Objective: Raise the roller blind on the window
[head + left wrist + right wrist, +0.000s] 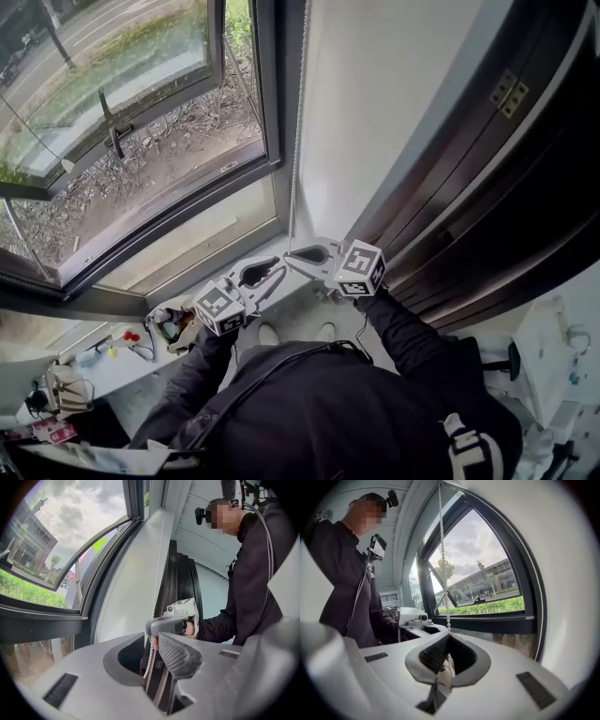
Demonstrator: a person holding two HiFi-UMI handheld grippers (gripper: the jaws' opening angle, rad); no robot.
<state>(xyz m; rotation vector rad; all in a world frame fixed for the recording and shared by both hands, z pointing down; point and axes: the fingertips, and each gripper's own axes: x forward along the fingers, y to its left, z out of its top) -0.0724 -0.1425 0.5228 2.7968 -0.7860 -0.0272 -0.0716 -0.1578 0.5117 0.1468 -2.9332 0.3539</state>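
Observation:
A white bead chain (298, 141) hangs straight down beside the dark window frame (270, 94). My right gripper (289, 251) is shut on it; in the right gripper view the chain (442, 550) runs down into the closed jaw tips of that gripper (449, 633). Just below and left of it is my left gripper (279, 272). In the left gripper view its jaws (151, 639) stand apart, with the chain (151, 657) hanging loose in the gap and no pad pressing on it. The blind's fabric shows in no view.
A white wall reveal (375, 112) lies right of the chain, with dark wooden panels (487, 187) beyond it. The tilted window sash has a handle (114, 136). A cluttered desk (103, 361) stands at lower left. The person's dark sleeves fill the lower middle.

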